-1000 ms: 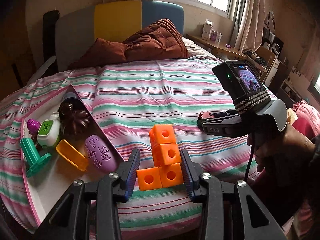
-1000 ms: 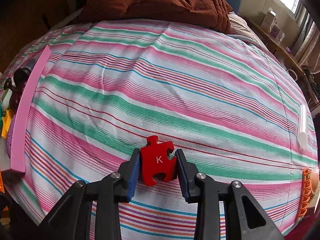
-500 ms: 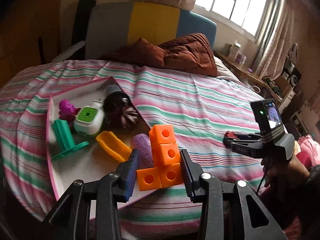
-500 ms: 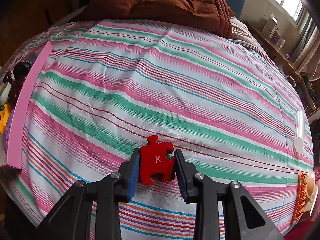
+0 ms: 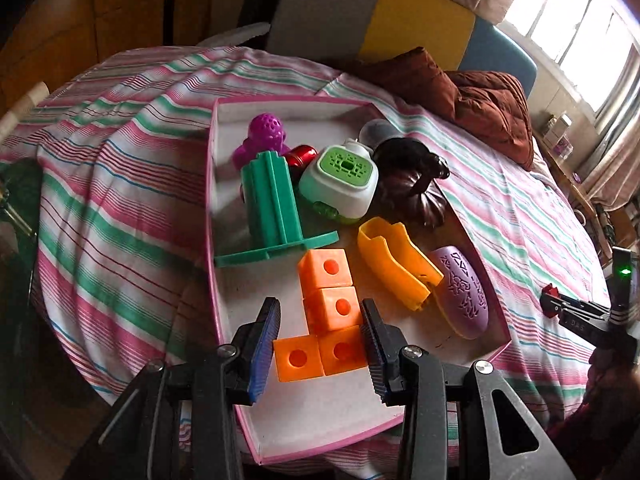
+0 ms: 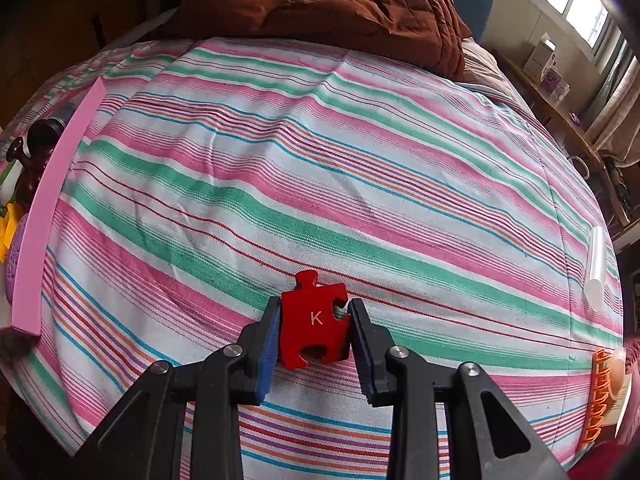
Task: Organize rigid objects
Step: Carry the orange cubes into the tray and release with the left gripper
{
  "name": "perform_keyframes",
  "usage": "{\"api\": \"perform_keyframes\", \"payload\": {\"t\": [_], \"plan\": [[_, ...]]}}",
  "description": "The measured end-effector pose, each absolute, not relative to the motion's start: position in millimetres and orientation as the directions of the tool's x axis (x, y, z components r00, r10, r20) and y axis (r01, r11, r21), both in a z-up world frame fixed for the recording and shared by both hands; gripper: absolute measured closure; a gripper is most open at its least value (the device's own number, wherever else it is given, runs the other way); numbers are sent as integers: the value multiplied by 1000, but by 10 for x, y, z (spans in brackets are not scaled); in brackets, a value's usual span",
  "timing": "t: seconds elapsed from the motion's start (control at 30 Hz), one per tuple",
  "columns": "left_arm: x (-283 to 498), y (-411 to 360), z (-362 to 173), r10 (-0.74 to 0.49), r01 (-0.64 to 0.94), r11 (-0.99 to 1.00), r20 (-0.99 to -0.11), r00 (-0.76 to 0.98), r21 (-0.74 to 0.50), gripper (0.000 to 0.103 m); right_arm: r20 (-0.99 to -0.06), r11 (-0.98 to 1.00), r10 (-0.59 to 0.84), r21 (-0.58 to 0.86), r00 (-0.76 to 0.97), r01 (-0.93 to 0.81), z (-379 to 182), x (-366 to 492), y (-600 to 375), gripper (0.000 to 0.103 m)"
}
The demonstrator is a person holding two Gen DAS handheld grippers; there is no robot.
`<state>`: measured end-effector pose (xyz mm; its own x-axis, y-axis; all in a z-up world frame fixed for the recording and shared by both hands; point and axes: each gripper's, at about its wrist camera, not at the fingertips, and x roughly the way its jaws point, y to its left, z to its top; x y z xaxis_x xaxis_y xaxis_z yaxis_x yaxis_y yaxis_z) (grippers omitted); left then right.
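Observation:
My left gripper (image 5: 318,344) is shut on an orange piece of joined cubes (image 5: 326,316) and holds it over the pink-rimmed tray (image 5: 211,216). In the tray lie a green stand (image 5: 272,208), a purple figure (image 5: 262,136), a white and green gadget (image 5: 340,180), a dark brown piece (image 5: 412,184), a yellow-orange clip (image 5: 396,264) and a purple oval (image 5: 464,300). My right gripper (image 6: 312,332) is shut on a red puzzle piece marked K (image 6: 314,320) above the striped bedsheet (image 6: 320,160). The right gripper also shows at the right edge of the left wrist view (image 5: 576,316).
The tray's pink wall (image 6: 44,216) shows at the left of the right wrist view. A clear tube (image 6: 596,268) and an orange comb-like piece (image 6: 600,396) lie at the bed's right edge. A brown quilt (image 6: 340,12) lies at the headboard.
My left gripper has carried the orange cubes leftward from over the sheet to over the tray. The right gripper holds the red piece almost still.

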<state>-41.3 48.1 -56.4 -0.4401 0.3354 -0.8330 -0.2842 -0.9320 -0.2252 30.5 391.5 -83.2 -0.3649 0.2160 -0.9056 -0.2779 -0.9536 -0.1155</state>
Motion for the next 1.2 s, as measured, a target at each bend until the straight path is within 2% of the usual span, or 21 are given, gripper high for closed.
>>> {"api": "perform_keyframes", "payload": {"t": [0.13, 0.37, 0.5, 0.8, 1.2], "plan": [[-408, 461, -570, 315, -266, -940, -836, -450, -211, 58, -906, -954, 214, -114, -365, -278, -833, 311, 3922, 70], [-360, 442, -506, 270, -277, -950, -818, -508, -141, 57, -904, -954, 220, -121, -366, -275, -835, 316, 3923, 70], [-341, 432, -424, 256, -277, -954, -801, -541, -118, 51, -902, -954, 227, -129, -367, -272, -835, 309, 3907, 70], [-301, 345, -231, 249, -266, -958, -765, -595, -105, 49, -900, -953, 234, -138, -368, -268, -833, 301, 3890, 70], [-230, 238, -201, 248, -252, -961, -757, -604, -113, 48, -914, -957, 184, -82, -360, -279, -816, 320, 3908, 71]]}}
